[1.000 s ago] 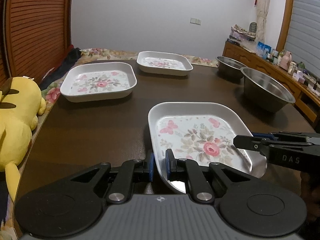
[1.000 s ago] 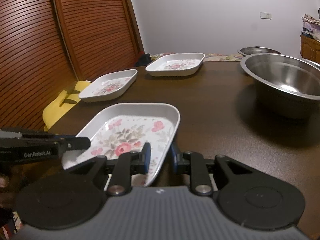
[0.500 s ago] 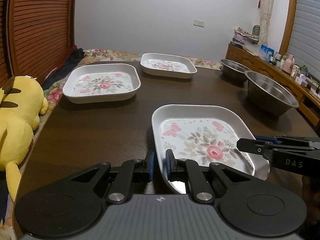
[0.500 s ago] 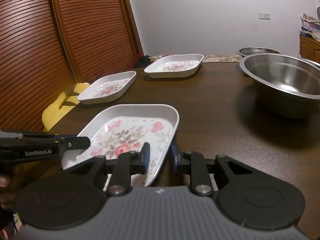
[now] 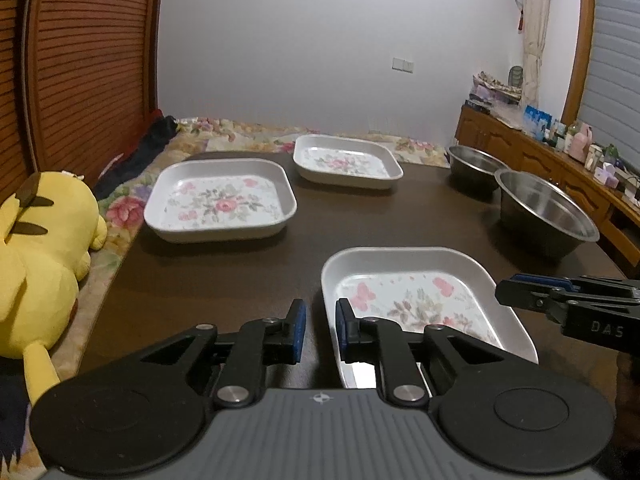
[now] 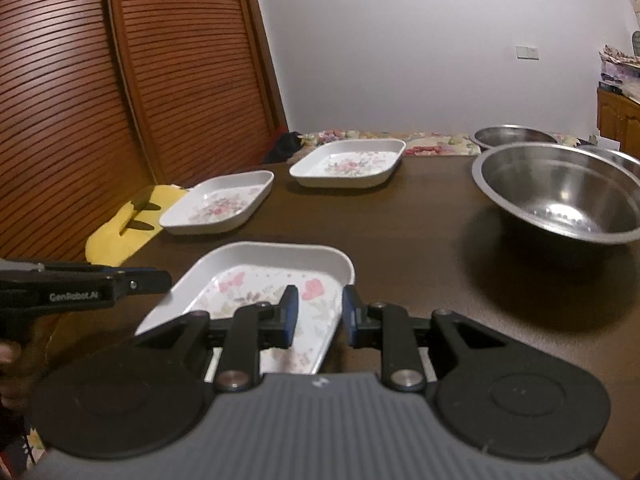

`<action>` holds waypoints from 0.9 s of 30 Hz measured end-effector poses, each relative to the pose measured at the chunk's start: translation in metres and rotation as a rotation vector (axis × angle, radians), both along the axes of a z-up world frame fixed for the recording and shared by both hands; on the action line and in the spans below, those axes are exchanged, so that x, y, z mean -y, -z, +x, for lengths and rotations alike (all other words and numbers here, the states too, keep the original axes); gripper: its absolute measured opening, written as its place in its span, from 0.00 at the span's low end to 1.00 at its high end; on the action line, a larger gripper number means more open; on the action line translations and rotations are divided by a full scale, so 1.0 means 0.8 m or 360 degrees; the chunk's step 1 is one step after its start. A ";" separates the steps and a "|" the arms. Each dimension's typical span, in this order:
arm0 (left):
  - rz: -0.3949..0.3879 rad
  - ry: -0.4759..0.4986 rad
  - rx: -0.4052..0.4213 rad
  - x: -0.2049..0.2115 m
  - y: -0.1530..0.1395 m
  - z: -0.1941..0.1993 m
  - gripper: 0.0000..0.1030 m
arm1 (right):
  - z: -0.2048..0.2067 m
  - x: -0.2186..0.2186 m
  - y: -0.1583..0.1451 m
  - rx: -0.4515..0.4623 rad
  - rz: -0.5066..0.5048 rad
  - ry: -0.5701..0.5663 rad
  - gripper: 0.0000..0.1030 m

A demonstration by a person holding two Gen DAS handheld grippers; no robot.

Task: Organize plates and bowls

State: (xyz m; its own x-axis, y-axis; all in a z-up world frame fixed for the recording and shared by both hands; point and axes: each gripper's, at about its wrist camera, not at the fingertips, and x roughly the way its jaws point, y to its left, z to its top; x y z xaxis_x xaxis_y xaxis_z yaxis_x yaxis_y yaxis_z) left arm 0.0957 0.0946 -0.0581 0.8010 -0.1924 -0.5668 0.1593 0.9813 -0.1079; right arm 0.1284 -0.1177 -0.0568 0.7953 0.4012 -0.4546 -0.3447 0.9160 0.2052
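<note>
A white square plate with a rose pattern lies on the dark table right in front of me. My left gripper is open and straddles the plate's left rim, with table showing between the outer finger and the rim. My right gripper is open and straddles the right rim. Each gripper's tip also shows in the other view: right gripper, left gripper. Two matching plates sit farther back, one at the left and one at the far middle.
A large steel bowl stands at the right, a smaller steel bowl behind it. A yellow plush toy lies off the table's left edge. A cluttered wooden sideboard runs along the right wall.
Both wrist views have tilted upward, so the plates and bowls sit lower in frame. The near plate has slid lower relative to both pairs of fingers.
</note>
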 end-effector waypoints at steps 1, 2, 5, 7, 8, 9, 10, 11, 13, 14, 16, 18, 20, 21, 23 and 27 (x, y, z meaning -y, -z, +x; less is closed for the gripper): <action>0.0002 -0.0003 0.0006 -0.002 -0.002 0.002 0.18 | 0.002 -0.001 -0.002 0.0005 -0.0004 -0.0006 0.25; 0.0004 -0.0005 0.0013 -0.004 -0.004 0.004 0.18 | 0.005 -0.002 -0.005 0.0009 -0.0006 -0.0012 0.25; 0.0022 -0.0011 0.0028 -0.010 -0.008 0.014 0.19 | 0.015 -0.003 -0.013 0.0021 -0.0010 -0.0031 0.26; 0.0036 -0.0015 0.0033 -0.015 -0.011 0.021 0.19 | 0.026 -0.005 -0.019 0.0021 -0.0009 -0.0054 0.26; 0.0044 -0.0020 0.0037 -0.018 -0.012 0.026 0.19 | 0.031 -0.006 -0.021 0.0023 -0.0011 -0.0065 0.26; 0.0051 -0.0026 0.0041 -0.021 -0.014 0.030 0.19 | 0.036 -0.008 -0.024 0.0024 -0.0017 -0.0079 0.27; 0.0058 -0.0037 0.0047 -0.026 -0.015 0.035 0.19 | 0.042 -0.010 -0.026 0.0026 -0.0021 -0.0095 0.27; 0.0061 -0.0048 0.0052 -0.029 -0.017 0.039 0.19 | 0.048 -0.013 -0.029 0.0029 -0.0026 -0.0114 0.29; 0.0065 -0.0077 0.0058 -0.038 -0.020 0.049 0.21 | 0.059 -0.019 -0.034 0.0027 -0.0030 -0.0151 0.31; 0.0064 -0.0091 0.0055 -0.042 -0.021 0.054 0.21 | 0.065 -0.022 -0.038 0.0026 -0.0030 -0.0171 0.31; 0.0074 -0.0118 0.0048 -0.050 -0.023 0.066 0.21 | 0.076 -0.027 -0.044 0.0023 -0.0029 -0.0204 0.31; 0.0084 -0.0134 0.0042 -0.057 -0.024 0.076 0.22 | 0.087 -0.032 -0.050 0.0022 -0.0032 -0.0241 0.33; 0.0090 -0.0150 0.0042 -0.064 -0.026 0.086 0.22 | 0.101 -0.041 -0.055 0.0024 -0.0047 -0.0274 0.35; 0.0090 -0.0160 0.0043 -0.068 -0.026 0.092 0.22 | 0.106 -0.045 -0.056 0.0019 -0.0052 -0.0288 0.35; 0.0081 -0.0179 0.0042 -0.076 -0.027 0.101 0.23 | 0.119 -0.055 -0.058 -0.0003 -0.0055 -0.0325 0.35; 0.0065 -0.0224 0.0025 -0.094 -0.026 0.119 0.26 | 0.145 -0.074 -0.057 -0.0058 -0.0055 -0.0379 0.35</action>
